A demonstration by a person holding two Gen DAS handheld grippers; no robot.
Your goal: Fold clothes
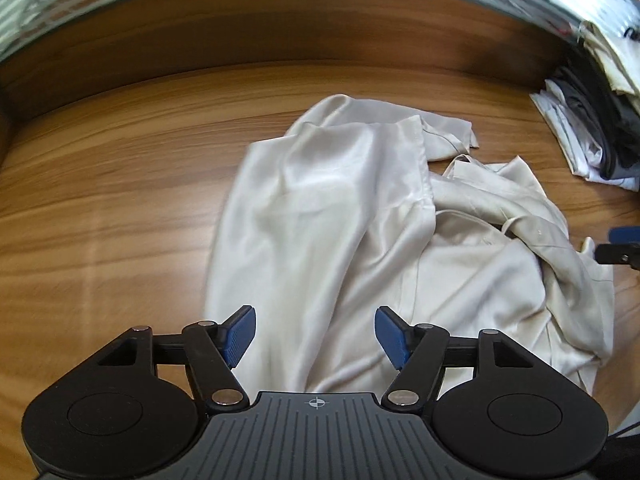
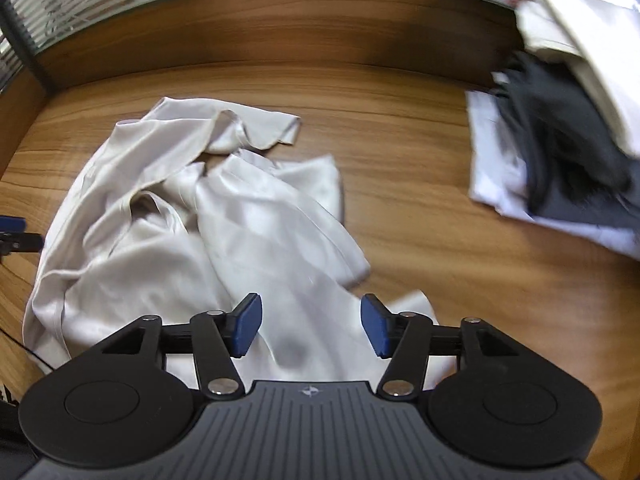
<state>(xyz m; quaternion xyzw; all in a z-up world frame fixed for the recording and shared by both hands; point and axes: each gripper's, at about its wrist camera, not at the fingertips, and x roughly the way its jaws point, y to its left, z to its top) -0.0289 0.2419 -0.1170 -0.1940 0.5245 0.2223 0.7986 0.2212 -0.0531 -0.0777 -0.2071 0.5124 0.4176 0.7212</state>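
A cream satin garment [image 1: 360,220] lies rumpled on the wooden table [image 1: 112,208], with a sleeve thrown toward the back. My left gripper [image 1: 316,334] hangs over its near left part, jaws open, blue pads [image 1: 240,332] apart with nothing pinched between them. In the right wrist view the same garment [image 2: 224,216] spreads to the left and under my right gripper [image 2: 311,326], which is open above the cloth's near right edge. Each gripper's blue fingertip shows at the other view's edge: the right one [image 1: 624,244], the left one [image 2: 16,232].
A pile of folded clothes [image 2: 560,152], white, dark grey and cream, sits at the back right of the table; it also shows in the left wrist view [image 1: 596,128]. A raised wooden ledge [image 2: 280,28] with glass behind bounds the table's far side.
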